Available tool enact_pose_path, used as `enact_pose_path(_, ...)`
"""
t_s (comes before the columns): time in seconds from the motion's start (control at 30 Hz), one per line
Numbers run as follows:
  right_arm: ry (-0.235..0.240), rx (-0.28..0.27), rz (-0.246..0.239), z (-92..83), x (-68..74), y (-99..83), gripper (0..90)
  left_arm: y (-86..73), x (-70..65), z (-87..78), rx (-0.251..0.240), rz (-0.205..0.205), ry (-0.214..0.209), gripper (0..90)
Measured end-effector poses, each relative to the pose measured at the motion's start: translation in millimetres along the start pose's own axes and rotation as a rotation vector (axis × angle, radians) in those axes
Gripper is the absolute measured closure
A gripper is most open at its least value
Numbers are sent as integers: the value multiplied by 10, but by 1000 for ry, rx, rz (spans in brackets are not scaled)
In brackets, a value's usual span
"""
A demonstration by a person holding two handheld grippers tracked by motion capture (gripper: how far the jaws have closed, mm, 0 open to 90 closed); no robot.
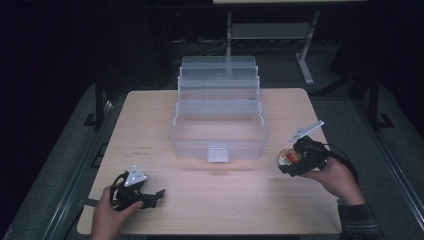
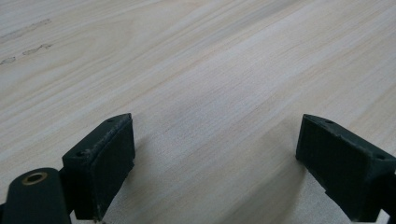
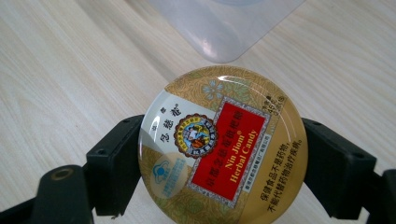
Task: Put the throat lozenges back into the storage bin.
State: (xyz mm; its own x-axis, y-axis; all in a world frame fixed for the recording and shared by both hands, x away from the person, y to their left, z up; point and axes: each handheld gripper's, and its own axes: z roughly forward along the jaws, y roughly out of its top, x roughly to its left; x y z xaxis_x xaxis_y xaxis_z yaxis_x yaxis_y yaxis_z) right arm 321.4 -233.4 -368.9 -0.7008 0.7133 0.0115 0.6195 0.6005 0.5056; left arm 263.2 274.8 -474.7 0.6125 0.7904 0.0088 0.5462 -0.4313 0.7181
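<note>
A round gold candy tin (image 3: pixel 223 144) with a red label sits between the black jaws of my right gripper (image 3: pixel 223 163), which is shut on its sides. From above, the tin (image 1: pixel 285 158) and right gripper (image 1: pixel 289 162) hang just off the table, right of the clear plastic box (image 1: pixel 218 131). That box is a tiered organiser, swung open with its trays stepped back. A corner of the box (image 3: pixel 224 28) lies just beyond the tin. My left gripper (image 1: pixel 159 194) rests near the table's front left, jaws wide apart over bare wood (image 2: pixel 215 154).
The light wooden table (image 1: pixel 150 120) ends close behind both hands. A white desk frame (image 1: pixel 305 55) stands on the dark floor beyond the far edge. Faint marks (image 2: pixel 28 46) show on the wood ahead of the left gripper.
</note>
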Motion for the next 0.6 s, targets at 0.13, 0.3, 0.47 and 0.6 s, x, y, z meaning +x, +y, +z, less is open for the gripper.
enact_pose_path(0.13,-4,1,1,-29,-15,40,198,0,0,0,0,0,0,108)
enact_pose_path(0.3,-4,-8,1,-57,-36,96,198,0,0,0,0,0,0,108)
enact_pose_path(0.47,-6,-15,1,-83,-51,161,198,0,-3,2,-3,-4,0,108)
enact_pose_path(0.6,-8,-18,-3,-92,-57,225,199,-1,-4,2,-3,-5,0,108)
